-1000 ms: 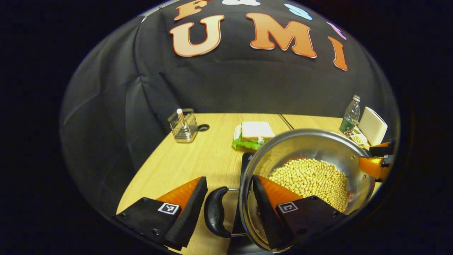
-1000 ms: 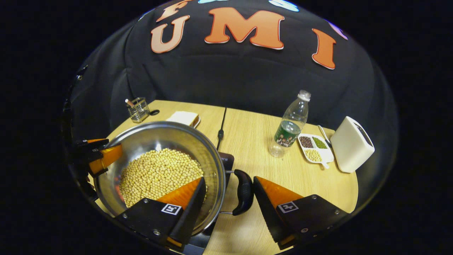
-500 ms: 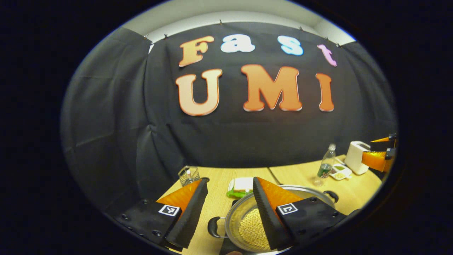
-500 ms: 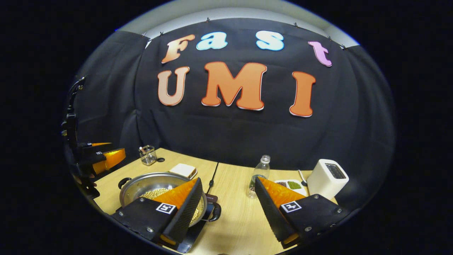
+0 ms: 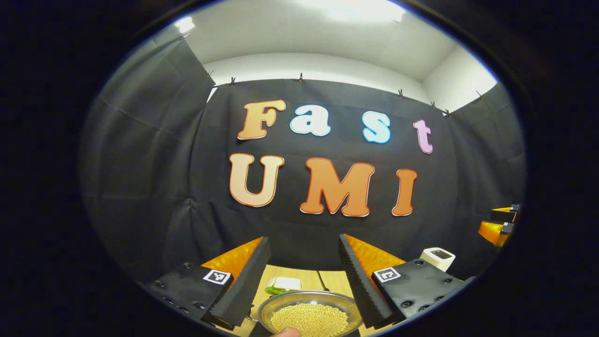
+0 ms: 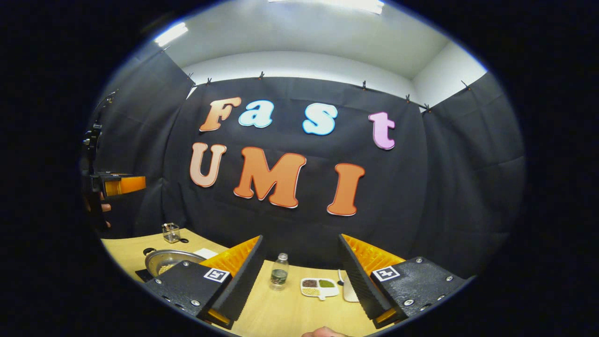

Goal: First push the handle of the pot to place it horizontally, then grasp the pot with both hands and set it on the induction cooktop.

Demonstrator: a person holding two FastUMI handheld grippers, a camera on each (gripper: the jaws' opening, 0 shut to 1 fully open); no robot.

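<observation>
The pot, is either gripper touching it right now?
Apart. In the right gripper view the pot sits on the table while the left gripper hangs above it; the right gripper is open, nothing between its fingers.

On the wooden desk (image 6: 285, 309) a clear bottle (image 6: 279, 272) stands beside a white divided dish (image 6: 319, 287) holding dark, green and pale beans. A wire holder (image 6: 171, 232) sits far back at the left. A sandwich (image 5: 284, 284) lies on the desk, and a white box (image 5: 438, 258) stands at the right.
</observation>
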